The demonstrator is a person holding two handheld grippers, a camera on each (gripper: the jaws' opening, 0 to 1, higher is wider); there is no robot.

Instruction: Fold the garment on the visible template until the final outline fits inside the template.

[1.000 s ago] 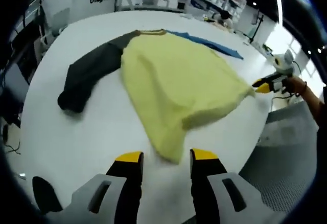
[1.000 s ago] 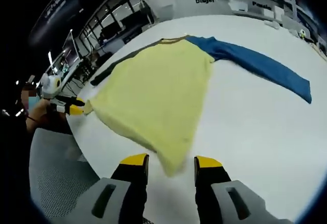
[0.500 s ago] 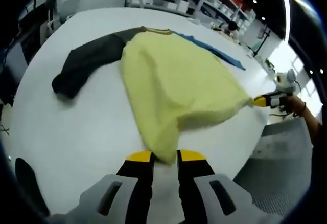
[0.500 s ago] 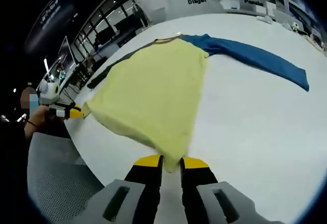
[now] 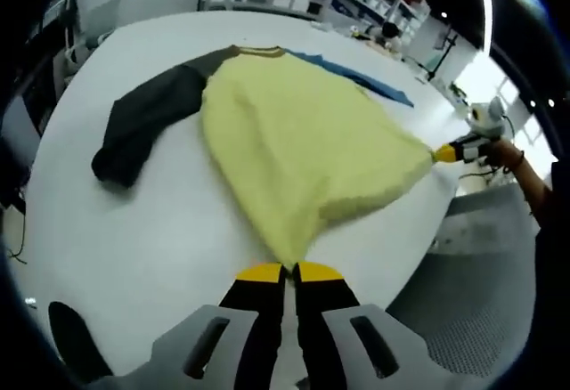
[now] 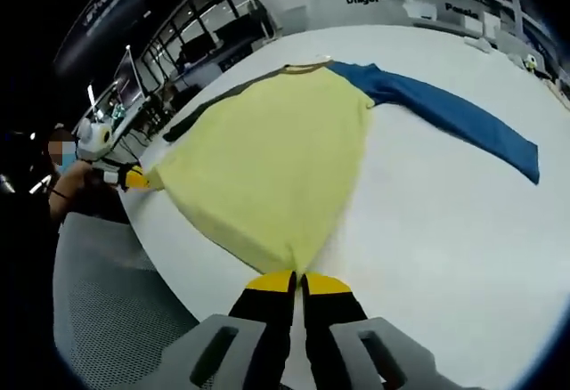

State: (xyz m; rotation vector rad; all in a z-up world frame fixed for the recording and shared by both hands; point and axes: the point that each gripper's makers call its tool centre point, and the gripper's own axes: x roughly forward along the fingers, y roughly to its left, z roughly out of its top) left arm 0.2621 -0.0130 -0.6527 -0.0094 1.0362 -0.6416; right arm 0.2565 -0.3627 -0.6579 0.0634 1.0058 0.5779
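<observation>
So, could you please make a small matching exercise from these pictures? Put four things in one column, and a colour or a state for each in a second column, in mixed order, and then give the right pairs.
Things:
1. the garment's body
2. the sleeve lying at the left of the left gripper view
3. the sleeve lying at the right of the right gripper view
4. left gripper

Colours or states:
A. blue
B. closed on a corner of the hem
C. pale yellow
D. dark grey

Right pairs: 1-C, 2-D, 3-A, 4-B.
</observation>
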